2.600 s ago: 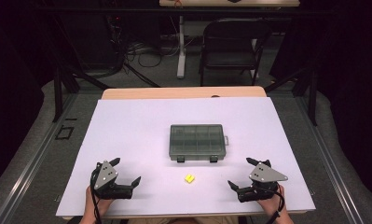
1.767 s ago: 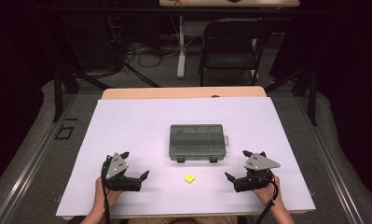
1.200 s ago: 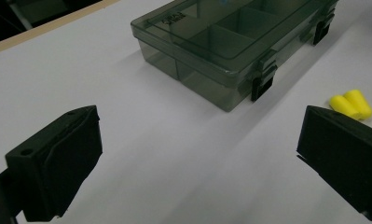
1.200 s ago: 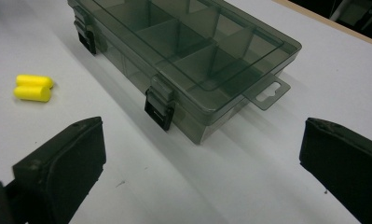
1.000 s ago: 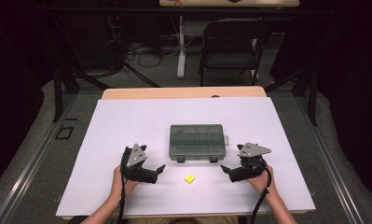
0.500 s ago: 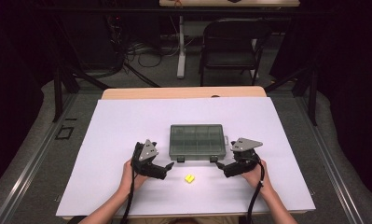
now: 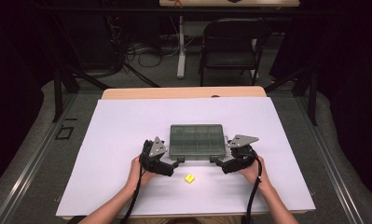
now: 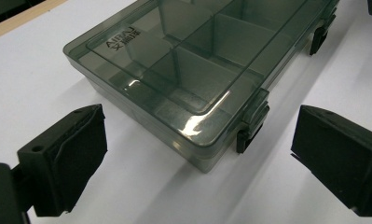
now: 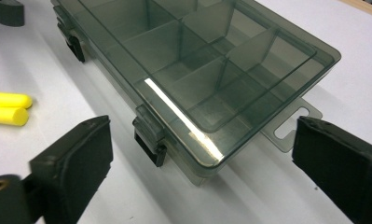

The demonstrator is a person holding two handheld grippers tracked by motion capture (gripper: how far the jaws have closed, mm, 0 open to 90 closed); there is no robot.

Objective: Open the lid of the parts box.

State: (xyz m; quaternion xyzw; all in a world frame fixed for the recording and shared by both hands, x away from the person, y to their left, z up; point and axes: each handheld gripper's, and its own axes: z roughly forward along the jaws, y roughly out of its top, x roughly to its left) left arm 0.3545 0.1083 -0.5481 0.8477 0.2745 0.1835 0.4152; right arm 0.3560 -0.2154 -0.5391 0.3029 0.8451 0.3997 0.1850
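Both your hands have slid in from the table's near corners toward the box. Your left gripper (image 7: 176, 164) sits low at its front left corner, jaws spread, gripping nothing. The smoky compartment box (image 7: 196, 139) sits mid-table, lid down, latches shut, compartments looking empty. Two yellow earplugs (image 7: 189, 178) lie just in front. Your right gripper (image 7: 215, 161) has just narrowed slightly, still open around the right corner.

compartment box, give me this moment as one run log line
compartment box: lid shut, both front latches closed | left gripper: open, at left latch | right gripper: open, at right latch | yellow earplugs: on table, untouched
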